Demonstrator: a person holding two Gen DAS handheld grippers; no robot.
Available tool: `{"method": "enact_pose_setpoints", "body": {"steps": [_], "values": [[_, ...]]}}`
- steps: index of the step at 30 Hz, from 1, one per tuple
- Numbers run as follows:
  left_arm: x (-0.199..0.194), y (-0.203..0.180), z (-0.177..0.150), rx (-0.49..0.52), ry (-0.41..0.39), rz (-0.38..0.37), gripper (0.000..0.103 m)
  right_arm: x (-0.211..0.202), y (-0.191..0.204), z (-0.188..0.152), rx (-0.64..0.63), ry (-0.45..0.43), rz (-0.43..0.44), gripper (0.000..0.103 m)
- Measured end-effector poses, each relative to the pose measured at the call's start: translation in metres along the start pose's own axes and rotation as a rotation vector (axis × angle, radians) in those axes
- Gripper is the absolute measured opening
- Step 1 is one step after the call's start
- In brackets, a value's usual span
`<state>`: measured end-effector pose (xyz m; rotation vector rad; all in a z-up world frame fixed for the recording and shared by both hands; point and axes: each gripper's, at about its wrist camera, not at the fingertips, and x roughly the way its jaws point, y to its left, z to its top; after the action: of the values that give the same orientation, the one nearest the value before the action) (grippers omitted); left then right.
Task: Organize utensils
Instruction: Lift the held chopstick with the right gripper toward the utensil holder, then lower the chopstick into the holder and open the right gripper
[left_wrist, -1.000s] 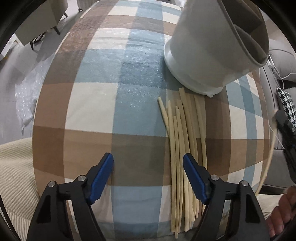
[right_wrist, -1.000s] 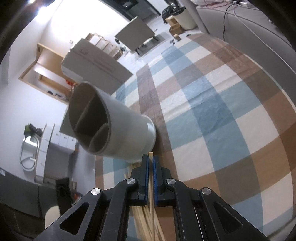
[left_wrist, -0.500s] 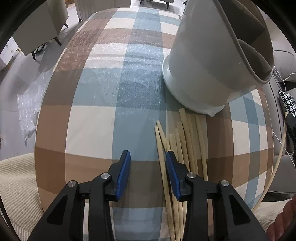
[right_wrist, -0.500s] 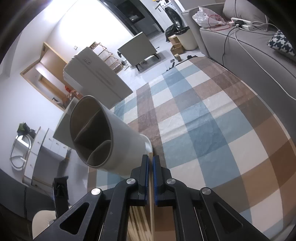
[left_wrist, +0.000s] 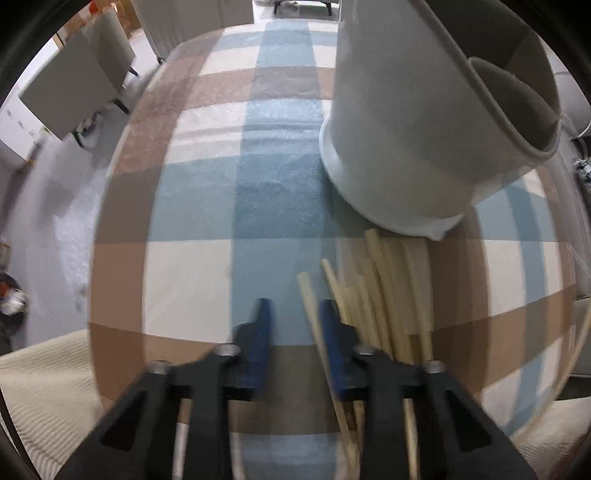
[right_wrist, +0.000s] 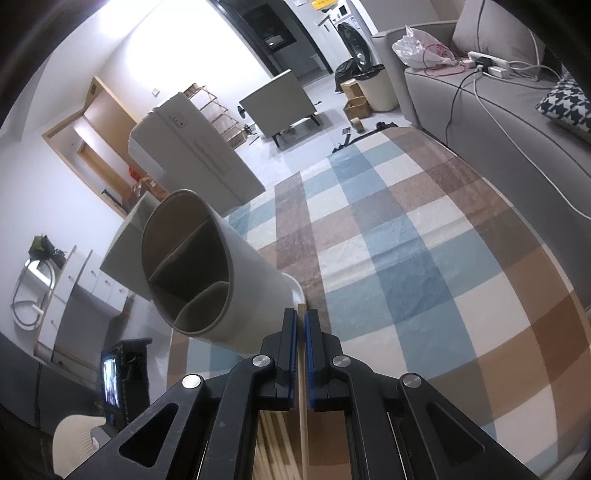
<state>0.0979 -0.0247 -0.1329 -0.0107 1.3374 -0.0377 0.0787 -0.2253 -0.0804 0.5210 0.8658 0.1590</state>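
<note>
A pale grey divided utensil holder (left_wrist: 424, 122) stands on the checked tablecloth (left_wrist: 207, 206), and it also shows in the right wrist view (right_wrist: 207, 273). Several wooden chopsticks (left_wrist: 388, 288) lie in a bundle just in front of it. My left gripper (left_wrist: 293, 314) is partly closed around the leftmost chopstick (left_wrist: 310, 306), which lies against the right finger with a gap on the left. My right gripper (right_wrist: 301, 325) is shut on one chopstick (right_wrist: 302, 308), held above the cloth beside the holder's base.
A cream ribbed cushion (left_wrist: 40, 387) lies at the table's near left edge. Grey chairs (left_wrist: 70, 92) stand beyond the far left corner. A grey sofa (right_wrist: 517, 122) with cables runs along the right side. A white appliance (right_wrist: 192, 155) stands behind the holder.
My left gripper has moved right and forward to the bundle's left edge and narrowed its jaws around the leftmost chopstick. My right gripper has risen with its chopstick.
</note>
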Motion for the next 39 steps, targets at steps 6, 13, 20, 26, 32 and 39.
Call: {"method": "enact_pose_setpoints", "body": {"steps": [6, 13, 20, 26, 32, 39], "values": [[-0.005, 0.008, -0.004, -0.033, -0.004, -0.055, 0.000, -0.005, 0.002, 0.000, -0.007, -0.016, -0.012, 0.004], [-0.052, 0.014, 0.002, -0.048, -0.163, -0.116, 0.000, -0.025, 0.015, 0.003, -0.054, -0.119, 0.014, 0.004], [-0.105, 0.017, 0.007, -0.019, -0.292, -0.222, 0.000, -0.050, 0.045, 0.005, -0.152, -0.236, 0.071, 0.004], [-0.126, 0.033, 0.019, 0.004, -0.372, -0.268, 0.000, -0.064, 0.056, 0.012, -0.162, -0.288, 0.092, 0.004], [-0.139, 0.028, 0.025, 0.057, -0.402, -0.295, 0.000, -0.068, 0.060, 0.020, -0.169, -0.321, 0.090, 0.004], [-0.168, 0.027, 0.035, 0.094, -0.433, -0.319, 0.000, -0.081, 0.073, 0.041, -0.195, -0.389, 0.110, 0.004]]}}
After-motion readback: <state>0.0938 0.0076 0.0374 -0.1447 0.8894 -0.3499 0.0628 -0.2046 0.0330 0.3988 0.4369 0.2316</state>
